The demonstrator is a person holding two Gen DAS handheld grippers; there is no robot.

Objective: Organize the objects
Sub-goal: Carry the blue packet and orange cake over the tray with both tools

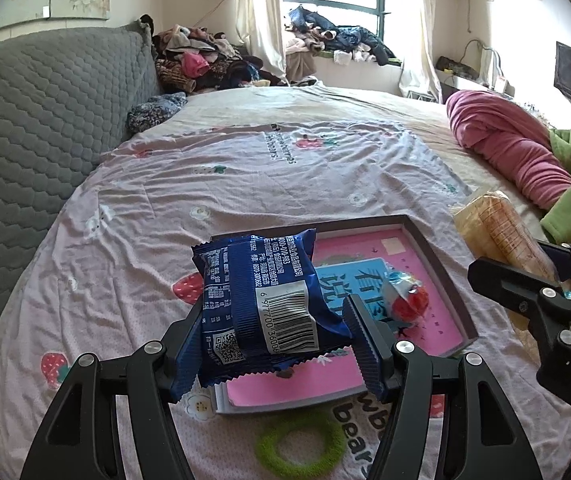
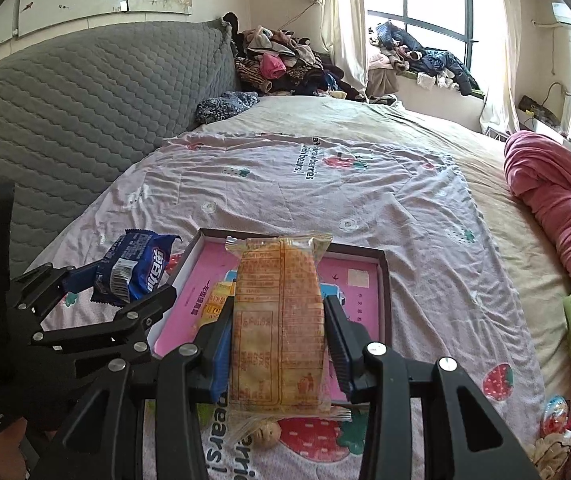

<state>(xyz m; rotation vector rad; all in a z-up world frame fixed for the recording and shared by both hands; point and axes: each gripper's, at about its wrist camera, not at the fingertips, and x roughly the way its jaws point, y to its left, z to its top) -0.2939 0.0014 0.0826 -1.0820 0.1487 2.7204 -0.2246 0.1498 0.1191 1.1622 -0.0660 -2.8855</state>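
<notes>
My left gripper [image 1: 275,320] is shut on a dark blue snack packet [image 1: 261,304], barcode side up, held above the near left corner of a shallow pink tray [image 1: 445,264] on the bed. My right gripper [image 2: 279,320] is shut on a clear orange-printed snack packet [image 2: 279,320], upright over the same tray [image 2: 383,280]. A red and blue wrapped candy [image 1: 407,296] lies in the tray. The blue packet [image 2: 135,272] and left gripper [image 2: 113,300] show at the left of the right wrist view; the orange packet [image 1: 497,232] and right gripper [image 1: 533,284] show at the right of the left wrist view.
A green fuzzy ring [image 1: 299,448] lies on the strawberry-print sheet [image 1: 245,184] in front of the tray. Small candies and trinkets [image 2: 557,420] sit at the bed's right edge. A grey quilted headboard [image 1: 37,120] stands left; pink and green blankets [image 1: 513,148] lie right.
</notes>
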